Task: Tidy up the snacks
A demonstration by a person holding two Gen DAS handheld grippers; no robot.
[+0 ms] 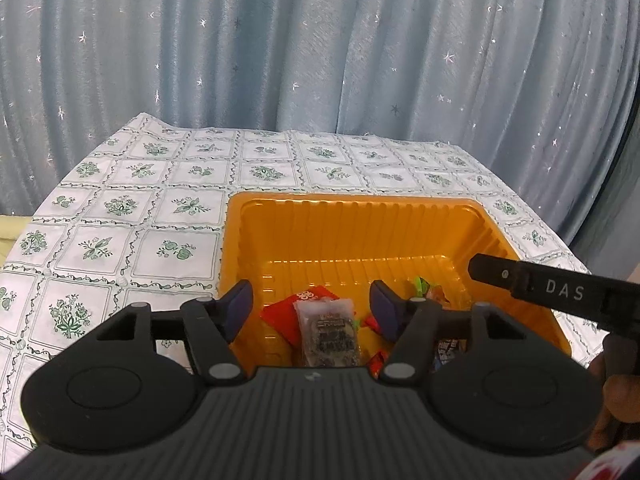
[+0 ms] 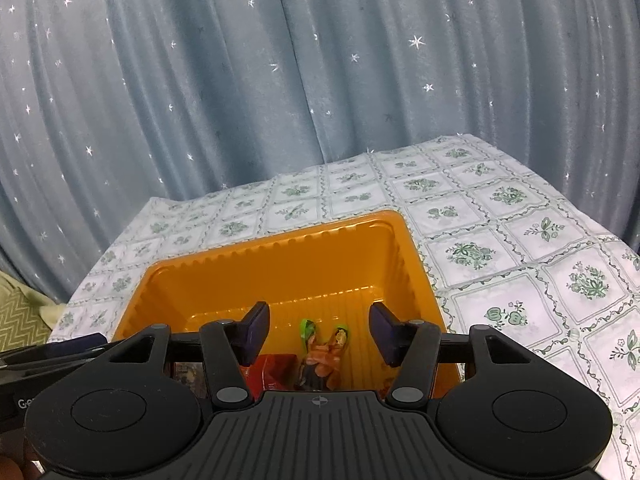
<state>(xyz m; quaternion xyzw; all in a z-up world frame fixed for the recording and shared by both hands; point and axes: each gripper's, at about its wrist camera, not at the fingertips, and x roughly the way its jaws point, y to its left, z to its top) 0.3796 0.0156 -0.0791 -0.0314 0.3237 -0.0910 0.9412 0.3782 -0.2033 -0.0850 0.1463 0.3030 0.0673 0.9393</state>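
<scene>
Hovering over the one orange tray [image 1: 400, 208] on the cloth-covered desk [image 1: 120, 216], your left tool [image 1: 312, 308] and right tool [image 2: 318, 332] both hang released, jaws spread and gripping nothing. Every snack in view already lies inside the tray: a clear packet [image 1: 328, 332] on a red wrapper [image 1: 280, 316], a green-tipped pack [image 2: 324, 352], with several more half hidden, so no firm count. Dipping in carelessly, you'd likely catch the light tray wall and drag or tip it.
</scene>
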